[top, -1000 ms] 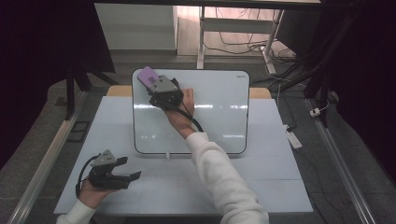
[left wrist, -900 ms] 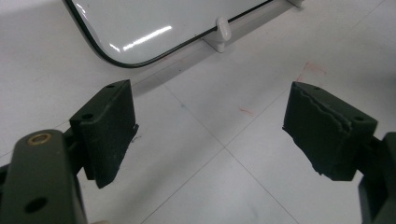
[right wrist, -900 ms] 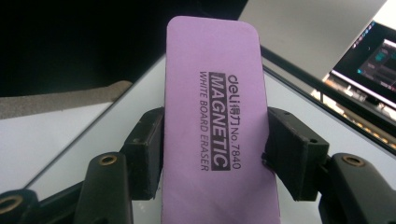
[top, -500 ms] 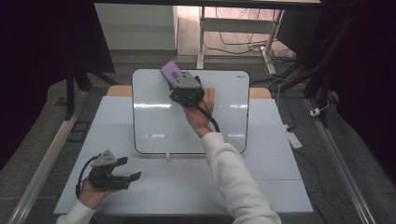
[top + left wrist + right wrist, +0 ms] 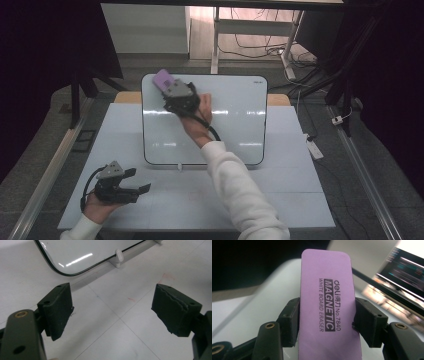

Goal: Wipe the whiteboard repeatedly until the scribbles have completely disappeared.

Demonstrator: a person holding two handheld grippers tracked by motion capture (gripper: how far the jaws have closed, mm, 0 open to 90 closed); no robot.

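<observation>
A purple magnetic whiteboard eraser (image 5: 327,300) is clamped between the two black jaws of my right gripper (image 5: 325,320), printed side up. In the high view that right gripper (image 5: 172,90) hovers over the upper left part of the whiteboard (image 5: 235,135), with the eraser (image 5: 163,79) poking toward the board's top left corner. My left gripper (image 5: 137,182) rests low over the table near its front left, open, nothing between its pads (image 5: 58,307). The whiteboard's rounded corner (image 5: 75,257) and a small white foot (image 5: 119,258) lie ahead of it.
The whiteboard lies flat on a pale tiled tabletop (image 5: 280,195). Metal rails (image 5: 45,160) run along both sides. Behind the table stand desk legs and loose cables (image 5: 260,40). A white power strip (image 5: 315,147) lies off the right edge.
My right gripper swung with the eraser first to the right along the board's top, then back left toward the top left corner. The left gripper stayed put.
</observation>
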